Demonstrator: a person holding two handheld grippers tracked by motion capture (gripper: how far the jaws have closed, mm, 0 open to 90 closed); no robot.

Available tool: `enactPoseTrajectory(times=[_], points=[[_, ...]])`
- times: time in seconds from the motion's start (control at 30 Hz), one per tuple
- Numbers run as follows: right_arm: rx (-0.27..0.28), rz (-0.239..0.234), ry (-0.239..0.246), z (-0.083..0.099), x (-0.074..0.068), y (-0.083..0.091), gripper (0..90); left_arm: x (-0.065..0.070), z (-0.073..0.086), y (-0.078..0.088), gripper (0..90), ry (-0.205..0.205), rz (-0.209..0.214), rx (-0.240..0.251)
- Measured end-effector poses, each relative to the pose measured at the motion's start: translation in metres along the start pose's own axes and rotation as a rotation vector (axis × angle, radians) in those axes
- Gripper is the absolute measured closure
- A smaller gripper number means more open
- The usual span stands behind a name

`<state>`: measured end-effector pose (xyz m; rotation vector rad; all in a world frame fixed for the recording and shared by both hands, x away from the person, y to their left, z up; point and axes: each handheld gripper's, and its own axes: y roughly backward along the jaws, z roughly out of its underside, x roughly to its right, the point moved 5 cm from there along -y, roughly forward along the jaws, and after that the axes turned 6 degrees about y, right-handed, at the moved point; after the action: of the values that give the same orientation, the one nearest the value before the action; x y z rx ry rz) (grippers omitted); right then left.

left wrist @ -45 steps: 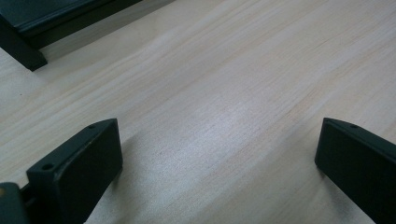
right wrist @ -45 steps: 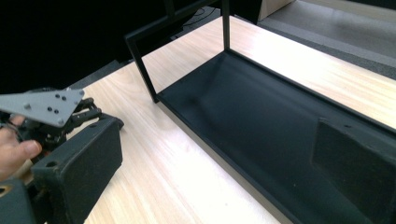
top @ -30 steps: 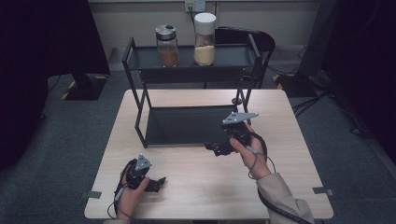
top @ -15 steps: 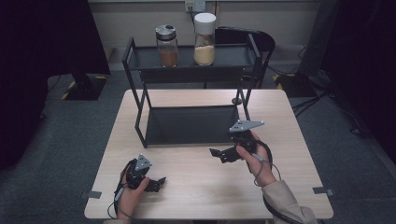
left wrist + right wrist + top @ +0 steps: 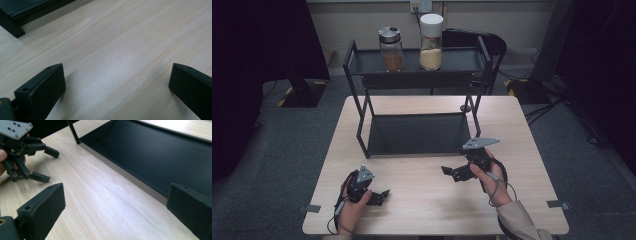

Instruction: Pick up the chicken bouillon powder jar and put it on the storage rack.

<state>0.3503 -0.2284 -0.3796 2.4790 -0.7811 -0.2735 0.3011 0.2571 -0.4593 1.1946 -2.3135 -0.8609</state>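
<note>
Wooden table [image 5: 427, 200], centre frame. Black two-tier rack [image 5: 417, 135] on its far half, just above right gripper [image 5: 452, 172]; two jars, upper shelf. Right gripper, lower right: jaws spread, empty. Left gripper [image 5: 383, 196], lower left: jaws spread, empty, resting on bare wood.

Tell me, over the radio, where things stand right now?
Left gripper open, empty, low over table. Right gripper open, empty, near rack's lower shelf. Two jars on top shelf, untouched. Nothing blocking.
</note>
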Motion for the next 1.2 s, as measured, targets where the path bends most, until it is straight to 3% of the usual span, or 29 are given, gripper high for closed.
enactPoseTrajectory(times=[1.2], points=[[0.005, 0.029, -0.082, 0.064, 0.018, 0.026, 0.8, 0.000, 0.000, 0.000, 0.0, 0.001, 0.000, 0.000]])
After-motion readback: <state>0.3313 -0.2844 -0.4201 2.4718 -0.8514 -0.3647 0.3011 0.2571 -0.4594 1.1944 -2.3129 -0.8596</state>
